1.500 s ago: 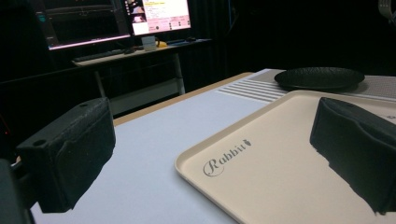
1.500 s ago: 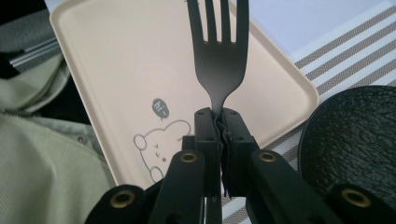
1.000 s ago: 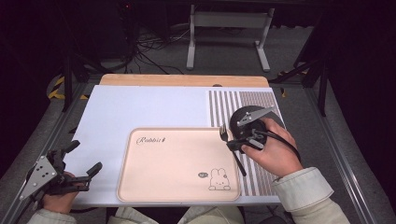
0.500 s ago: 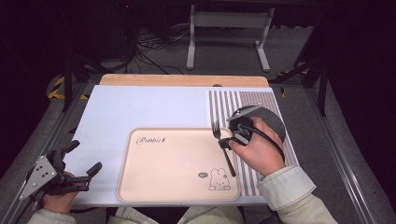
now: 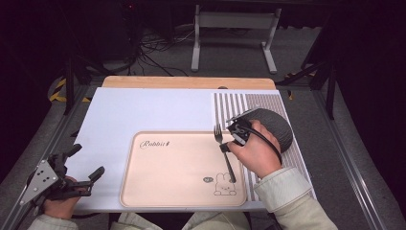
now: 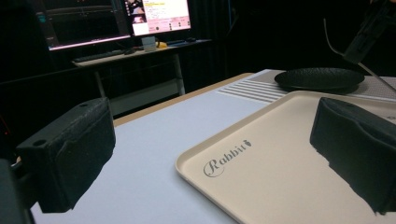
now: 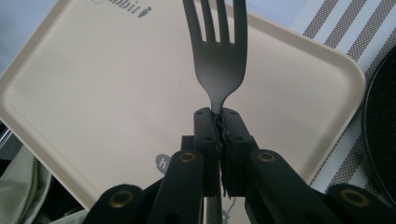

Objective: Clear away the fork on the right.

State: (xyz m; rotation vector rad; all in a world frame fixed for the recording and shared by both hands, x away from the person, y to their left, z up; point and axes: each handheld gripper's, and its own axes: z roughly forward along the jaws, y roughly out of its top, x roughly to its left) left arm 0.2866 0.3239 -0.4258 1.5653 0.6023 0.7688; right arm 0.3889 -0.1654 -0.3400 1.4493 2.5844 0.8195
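Right of centre in the high view, our right gripper (image 5: 229, 143) pinches a fork (image 5: 221, 139) by its neck, over the right part of the beige tray (image 5: 182, 191). At lower left, our left gripper (image 5: 88, 160) hovers with jaws spread, holding nothing.

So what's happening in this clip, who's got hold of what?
A person works at a table with a gripper in each hand. The right gripper is shut on the neck of a dark metal fork, holding it over the right part of the beige rectangular tray, tines pointing away from the person. A black round plate sits on the striped placemat just beside that hand. The left gripper rests open at the table's near left corner, holding nothing.
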